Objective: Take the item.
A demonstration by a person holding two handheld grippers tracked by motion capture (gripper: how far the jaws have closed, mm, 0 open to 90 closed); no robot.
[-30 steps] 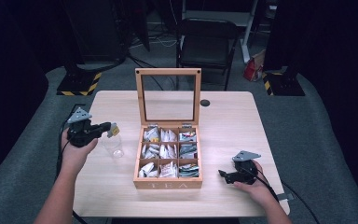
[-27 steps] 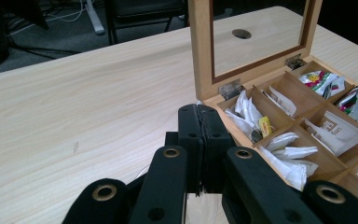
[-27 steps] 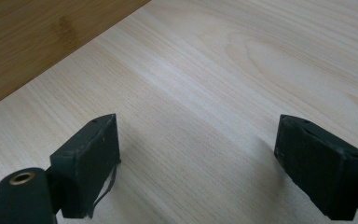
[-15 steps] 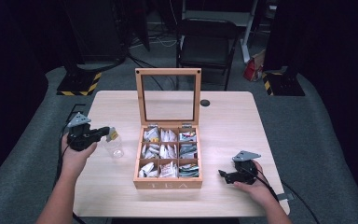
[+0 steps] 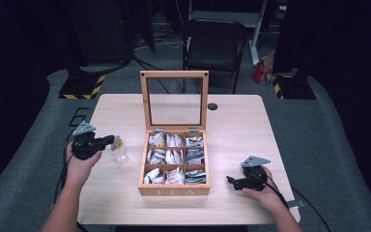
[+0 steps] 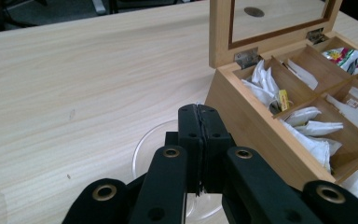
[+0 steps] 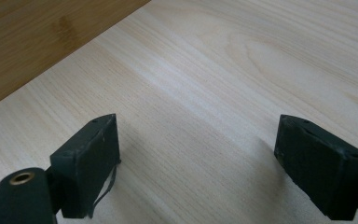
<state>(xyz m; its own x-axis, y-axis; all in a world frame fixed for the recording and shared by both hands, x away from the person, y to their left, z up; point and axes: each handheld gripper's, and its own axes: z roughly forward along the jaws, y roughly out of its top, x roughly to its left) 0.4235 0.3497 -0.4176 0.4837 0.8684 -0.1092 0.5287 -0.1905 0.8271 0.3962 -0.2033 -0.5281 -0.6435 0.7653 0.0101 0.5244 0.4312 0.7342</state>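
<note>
An open wooden tea box [image 5: 174, 191] sits mid-table, its glass lid [image 5: 174, 73] standing upright; its compartments hold several tea bags [image 5: 173, 154]. Left of the box stands a small clear glass [image 5: 119, 155]. My left gripper [image 5: 110, 140] hovers just over the glass, shut on a tea bag with a yellow tag [image 5: 117, 143]. In the left gripper view the jaws [image 6: 199, 112] are pressed together above the glass rim [image 6: 142, 144], with the box [image 6: 242, 107] to the right. My right gripper [image 5: 230, 180] rests open on the table right of the box, with bare wood between its fingers [image 7: 198, 154].
A small dark round disc [image 5: 212, 106] lies on the table behind the box. A black chair [image 5: 213, 46] stands beyond the far edge. The box's side wall [image 7: 37, 42] is close by in the right gripper view.
My left gripper has come slightly nearer and lower with the tea bag, down onto the glass. The right gripper has stayed put.
</note>
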